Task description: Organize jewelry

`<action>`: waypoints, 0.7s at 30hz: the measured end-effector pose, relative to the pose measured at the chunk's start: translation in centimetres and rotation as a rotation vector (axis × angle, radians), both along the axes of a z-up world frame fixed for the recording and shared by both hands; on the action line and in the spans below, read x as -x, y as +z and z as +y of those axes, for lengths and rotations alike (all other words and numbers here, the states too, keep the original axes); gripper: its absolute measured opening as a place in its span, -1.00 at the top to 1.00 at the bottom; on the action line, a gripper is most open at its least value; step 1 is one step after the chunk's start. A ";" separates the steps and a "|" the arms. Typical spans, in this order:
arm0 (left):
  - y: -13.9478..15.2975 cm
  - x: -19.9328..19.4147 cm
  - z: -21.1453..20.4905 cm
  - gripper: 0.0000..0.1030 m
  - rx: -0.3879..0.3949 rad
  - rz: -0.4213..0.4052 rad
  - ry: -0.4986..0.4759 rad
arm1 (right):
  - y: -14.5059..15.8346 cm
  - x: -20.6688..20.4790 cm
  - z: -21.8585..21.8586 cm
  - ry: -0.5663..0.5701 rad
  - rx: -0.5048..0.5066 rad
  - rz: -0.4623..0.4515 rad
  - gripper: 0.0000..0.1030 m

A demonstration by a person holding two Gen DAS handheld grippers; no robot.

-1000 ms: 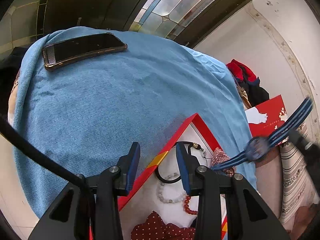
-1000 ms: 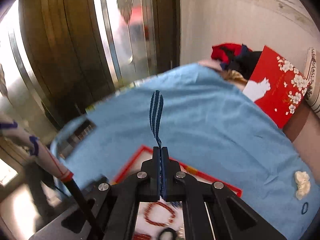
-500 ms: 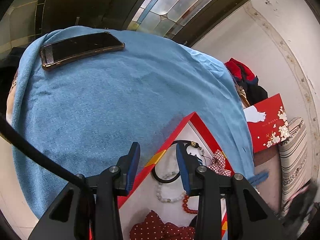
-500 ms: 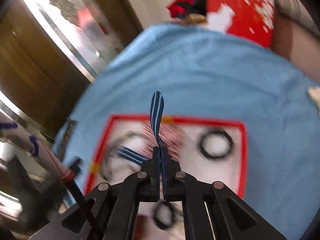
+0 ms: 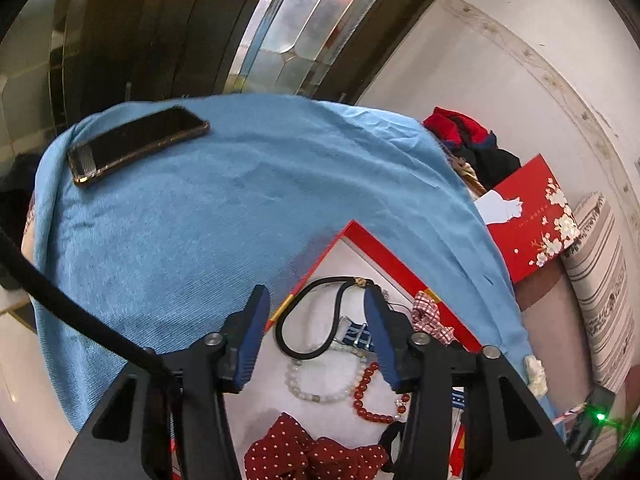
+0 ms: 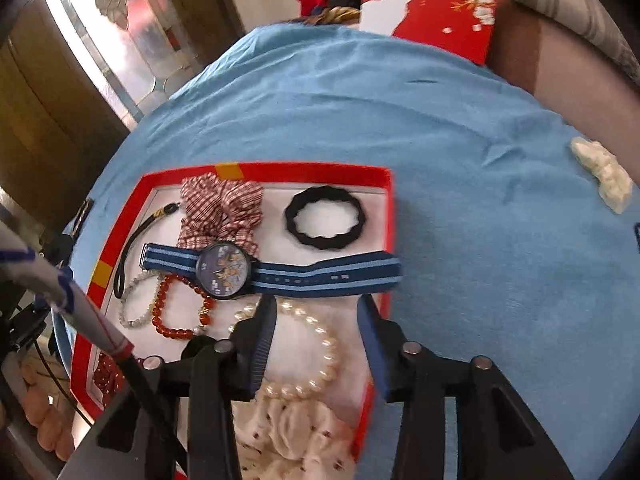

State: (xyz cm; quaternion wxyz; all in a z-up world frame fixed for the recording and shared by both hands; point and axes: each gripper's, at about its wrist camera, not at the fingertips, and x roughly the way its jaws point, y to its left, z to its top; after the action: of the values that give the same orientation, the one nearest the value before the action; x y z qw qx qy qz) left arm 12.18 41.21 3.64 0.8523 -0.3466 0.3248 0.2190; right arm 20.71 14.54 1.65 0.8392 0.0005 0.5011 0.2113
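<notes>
blue cloth point(image 6: 440, 160) draped over the whole work surface, wrinkled toward the far right, with dark wood and leaded glass behind. on it, near the left front, a red-rimmed tray point(image 6: 304, 169) with a white floor, already well filled: judged mostly done.

laid inside, from largest down: a striped-strap watch point(image 6: 224, 270) across the middle, a red checked scrunchie point(image 6: 220, 204) at the far side, a cream dotted scrunchie point(image 6: 292, 428) at the near end, a pearl strand point(image 6: 324, 344), a black wavy hair tie point(image 6: 324, 216), a red bead bracelet point(image 6: 176, 320), a pale bead bracelet point(image 6: 134, 312), a thin black cord loop point(image 5: 308, 320), plus a dark red dotted scrunchie point(image 5: 304, 452) seen from the left wrist.

watch resting face up, long axis running left to right across the tray in the right wrist view, buckle end toward the left rim, free strap tip crossing over the right rim and hanging out onto the cloth. probably needs a nudge inward.

still outside: a cream hair clip point(image 6: 604, 172) far right on the cloth, well apart from the tray; something small and dark at the right edge, too cut off to name. phone point(image 5: 136, 146) lying at the far left corner, likely no part of the job.

right gripper point(image 6: 316, 344) released, jaws spread just short of the strap, holding nothing. left gripper point(image 5: 316, 336) likewise spread wide over the tray's corner, empty.
</notes>
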 end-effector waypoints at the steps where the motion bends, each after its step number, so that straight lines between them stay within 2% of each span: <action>1: 0.2 0.1 -0.2 0.03 -0.016 0.001 0.001 | 0.2 0.5 -0.3 0.012 -0.002 0.000 0.12; 3: 0.6 0.1 -0.7 0.02 -0.061 0.003 0.002 | 0.1 1.8 -0.8 0.045 0.025 -0.013 0.12; 6: 1.3 0.1 -1.7 -0.11 -0.117 -0.003 0.001 | -0.9 4.4 -0.5 0.101 0.126 -0.033 0.12; 8: 1.5 0.0 -2.4 -0.14 -0.133 -0.005 -0.011 | -1.6 5.9 -0.8 0.095 0.218 -0.073 0.12; 10: 1.7 -0.2 -3.3 -0.14 -0.155 -0.003 -0.031 | -2.3 6.5 -1.3 0.087 0.252 -0.065 0.21; 12: 1.9 -0.3 -4.1 -0.14 -0.183 0.000 -0.047 | -2.8 6.9 -2.0 0.090 0.216 -0.015 0.43; 15: 2.4 -0.4 -5.4 -0.18 -0.242 -0.001 -0.066 | -2.8 7.7 -2.2 0.105 0.200 0.018 0.58; 18: 2.8 -0.5 -6.6 -0.38 -0.285 -0.010 -0.074 | -3.0 9.0 -2.0 0.126 0.223 0.018 0.60; 21: 3.4 -0.1 -7.7 -0.39 -0.326 -0.026 -0.067 | -3.1 9.7 -2.5 0.113 0.208 0.039 0.60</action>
State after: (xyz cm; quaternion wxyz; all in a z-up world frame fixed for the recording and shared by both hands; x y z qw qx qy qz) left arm 12.32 33.52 7.01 0.9083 -0.1954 0.2853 0.2355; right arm 11.03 12.06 -1.48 0.8114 -0.1107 0.5359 0.2052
